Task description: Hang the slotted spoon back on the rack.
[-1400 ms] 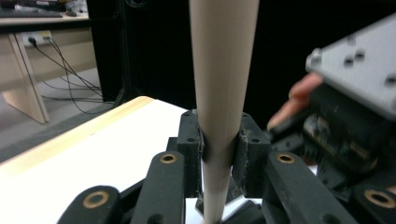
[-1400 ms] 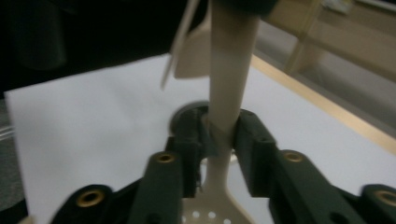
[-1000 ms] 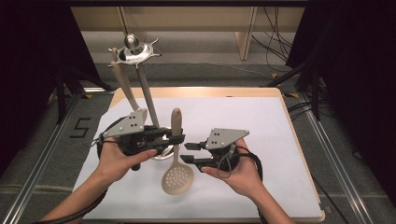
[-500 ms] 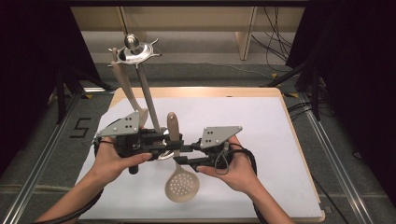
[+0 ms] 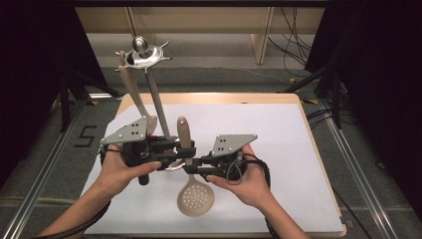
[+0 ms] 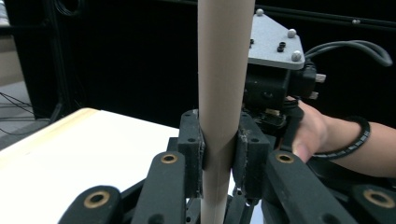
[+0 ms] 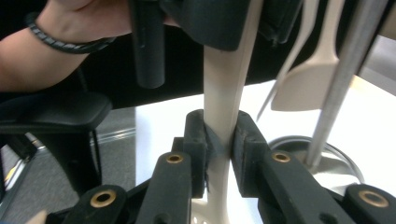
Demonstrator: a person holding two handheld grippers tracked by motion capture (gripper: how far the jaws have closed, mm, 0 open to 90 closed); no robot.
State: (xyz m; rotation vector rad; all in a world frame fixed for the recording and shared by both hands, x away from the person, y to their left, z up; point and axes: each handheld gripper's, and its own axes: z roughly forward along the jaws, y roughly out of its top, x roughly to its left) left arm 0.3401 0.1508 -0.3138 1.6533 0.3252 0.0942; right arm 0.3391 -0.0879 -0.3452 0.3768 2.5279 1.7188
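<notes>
Skimmer: light, stiff, smooth plastic, head-heavy. Left gripper clamps the handle; right gripper, jaws just closing, pinches the neck. Best hold: flat handle, near head.

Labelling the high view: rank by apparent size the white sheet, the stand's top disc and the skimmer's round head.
1. white sheet
2. stand's top disc
3. skimmer's round head
The last two look nearly alike; the order is unsure.
</notes>
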